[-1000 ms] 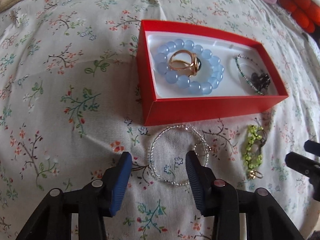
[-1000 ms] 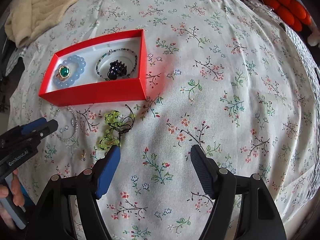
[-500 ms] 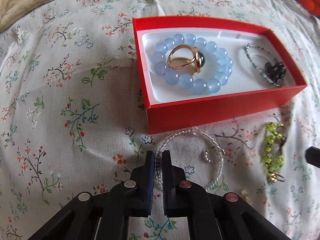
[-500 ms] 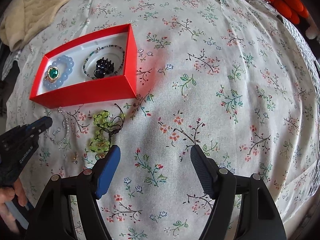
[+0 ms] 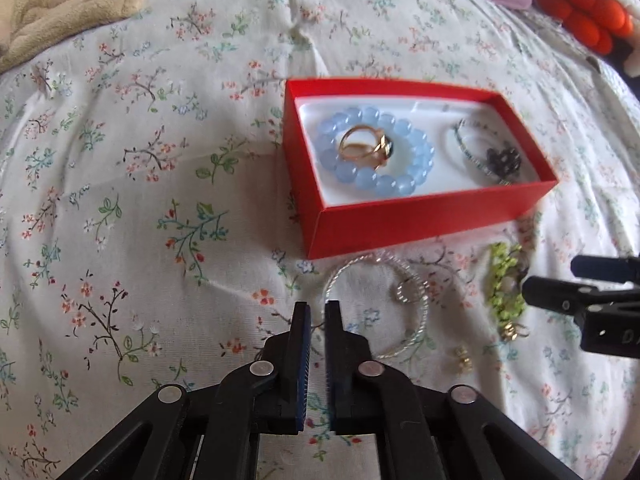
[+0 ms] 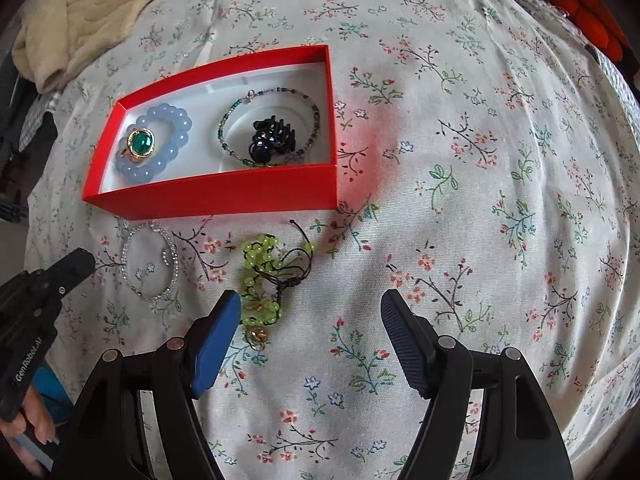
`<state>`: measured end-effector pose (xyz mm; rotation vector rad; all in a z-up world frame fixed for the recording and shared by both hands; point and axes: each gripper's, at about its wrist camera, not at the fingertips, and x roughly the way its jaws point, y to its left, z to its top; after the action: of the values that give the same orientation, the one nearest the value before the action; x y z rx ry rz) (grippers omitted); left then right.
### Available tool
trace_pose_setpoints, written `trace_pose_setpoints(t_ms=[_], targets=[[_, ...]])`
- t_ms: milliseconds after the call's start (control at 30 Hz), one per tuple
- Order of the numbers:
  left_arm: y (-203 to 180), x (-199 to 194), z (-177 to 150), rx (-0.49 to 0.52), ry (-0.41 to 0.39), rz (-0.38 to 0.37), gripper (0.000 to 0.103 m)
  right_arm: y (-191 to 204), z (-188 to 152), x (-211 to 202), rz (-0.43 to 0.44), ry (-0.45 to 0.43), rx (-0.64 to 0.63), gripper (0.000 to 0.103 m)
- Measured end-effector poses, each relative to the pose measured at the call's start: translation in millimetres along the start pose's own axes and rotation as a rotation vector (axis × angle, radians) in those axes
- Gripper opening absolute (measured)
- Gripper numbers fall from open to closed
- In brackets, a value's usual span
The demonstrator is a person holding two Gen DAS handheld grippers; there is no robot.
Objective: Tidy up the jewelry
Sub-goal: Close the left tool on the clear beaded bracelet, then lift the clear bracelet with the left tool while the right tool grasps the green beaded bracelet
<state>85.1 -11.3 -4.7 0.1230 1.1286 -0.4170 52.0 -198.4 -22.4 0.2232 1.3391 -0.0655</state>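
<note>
On the flowered sheet lies a silver bracelet (image 5: 422, 308) (image 6: 128, 248), just in front of the red box (image 5: 420, 216) (image 6: 220, 196). My left gripper (image 5: 318, 308) (image 6: 80, 260) is at its left edge, jaws opening to a narrow gap with only fabric showing between them. A green bead bracelet (image 6: 260, 252) (image 5: 504, 280) lies beside the left fingertip of my right gripper (image 6: 310, 304), which stands open and holds nothing. In the box lie a blue bead bracelet (image 5: 360, 180), a gold ring (image 6: 142, 144), a thin beaded bracelet (image 6: 228, 120) and a dark hair claw (image 6: 272, 136).
A small gold piece (image 5: 462, 356) lies on the sheet near the silver bracelet. A beige blanket (image 6: 88, 12) is bunched at the far left, orange fabric (image 5: 580, 8) at the far right. A hand (image 6: 36, 420) grips the left tool.
My left gripper closed at the silver bracelet's edge, then parted slightly and drew back; the bracelet stays on the sheet. The right gripper drifted toward the green bracelet.
</note>
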Motion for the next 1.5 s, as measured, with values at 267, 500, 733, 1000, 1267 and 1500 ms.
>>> trace_pose_setpoints(t_ms=[267,500,733,1000,1267,1500], targets=[[-10,37,4,0.082,0.017,0.017,0.030,9,11,7,0.030,-0.004,0.021,0.075],[-35,47,2,0.207,0.010,0.108,0.000,0,16,12,0.019,0.003,0.041,0.075],[-31,24,-2,0.142,0.012,0.040,0.000,-10,15,5,0.030,-0.018,0.069,0.075],[-22,-24,-4,0.075,-0.085,-0.032,0.000,-3,13,4,0.047,-0.025,0.055,0.075],[-11,-30,-9,0.041,-0.078,-0.027,0.000,17,19,22,0.014,-0.012,-0.024,0.050],[-9,-21,-12,0.037,-0.049,-0.012,0.000,14,22,28,-0.026,0.000,-0.015,0.021]])
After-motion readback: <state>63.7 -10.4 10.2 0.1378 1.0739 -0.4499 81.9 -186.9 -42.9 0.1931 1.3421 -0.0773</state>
